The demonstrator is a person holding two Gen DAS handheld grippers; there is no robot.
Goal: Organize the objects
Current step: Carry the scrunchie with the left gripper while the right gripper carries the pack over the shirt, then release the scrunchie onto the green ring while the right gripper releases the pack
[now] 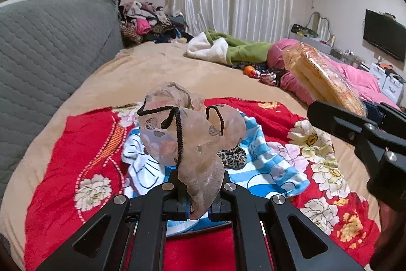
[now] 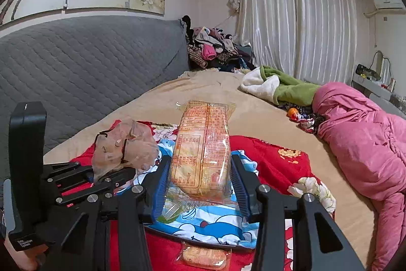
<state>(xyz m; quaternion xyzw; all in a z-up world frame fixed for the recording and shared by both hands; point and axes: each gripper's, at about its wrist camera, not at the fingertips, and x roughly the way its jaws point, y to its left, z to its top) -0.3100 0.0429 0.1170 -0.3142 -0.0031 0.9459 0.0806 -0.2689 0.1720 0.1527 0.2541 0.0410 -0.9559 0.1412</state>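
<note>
Left gripper [image 1: 196, 191]: fingers pressed together, pinching a sheer drawstring pouch [image 1: 187, 134] above the red floral cloth [image 1: 63, 157]. Right gripper [image 2: 200, 184]: fingers partly spread, clamping a clear biscuit pack [image 2: 203, 144]; its printed label is unreadable. Only the right view shows a small wrapped biscuit [image 2: 204, 257] below the fingers, partly cut off.

Left gripper [image 1: 196, 191]: matte black linkage arms with triangular cut-outs behind the jaws and round silver screw heads at the pivots. Right gripper [image 2: 200, 177]: the same black frame, with blue ribbed pads [image 2: 238, 182] lining the jaws' inner faces.
</note>
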